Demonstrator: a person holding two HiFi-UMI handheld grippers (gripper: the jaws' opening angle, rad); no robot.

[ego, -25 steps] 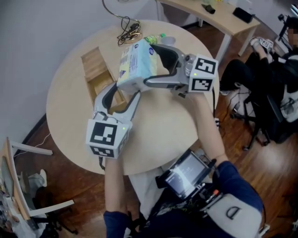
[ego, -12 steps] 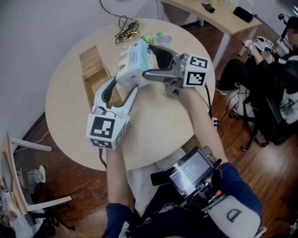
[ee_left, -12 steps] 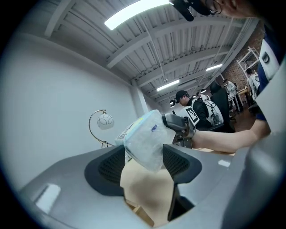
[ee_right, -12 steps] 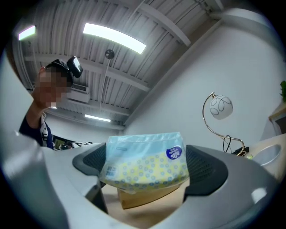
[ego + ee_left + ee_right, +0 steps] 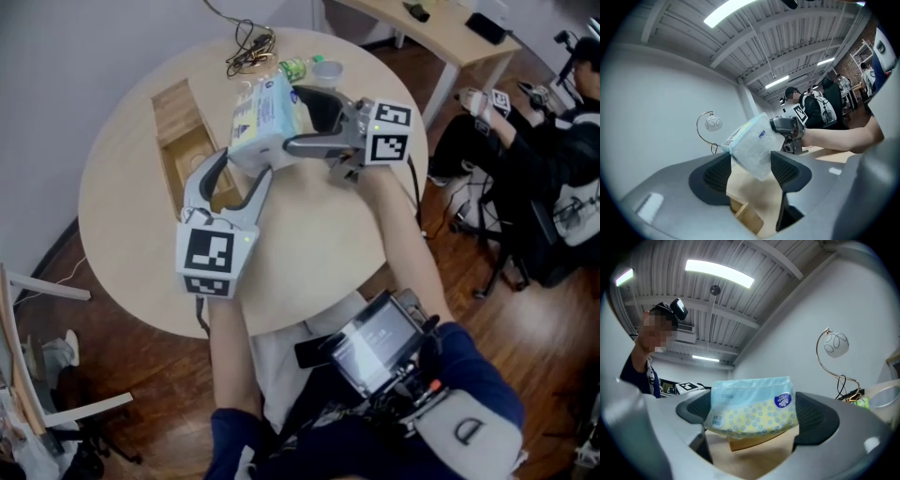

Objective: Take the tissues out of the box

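Tissue pack (image 5: 265,120), blue-yellow plastic, clear of open wooden box (image 5: 178,122); your left gripper (image 5: 244,167) and right gripper (image 5: 298,120) both clamp it. Extraction looks done; next, set it down aside.

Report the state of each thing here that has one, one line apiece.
tissue pack: lifted off the table, clamped by both grippers
left gripper: shut on the pack's lower corner
right gripper: shut across the pack
wooden box: open, on the table

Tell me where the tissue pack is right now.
Head view: the tissue pack hangs over the round table, clamped between the left hand-held gripper and the right hand-held gripper, right of the wooden box.
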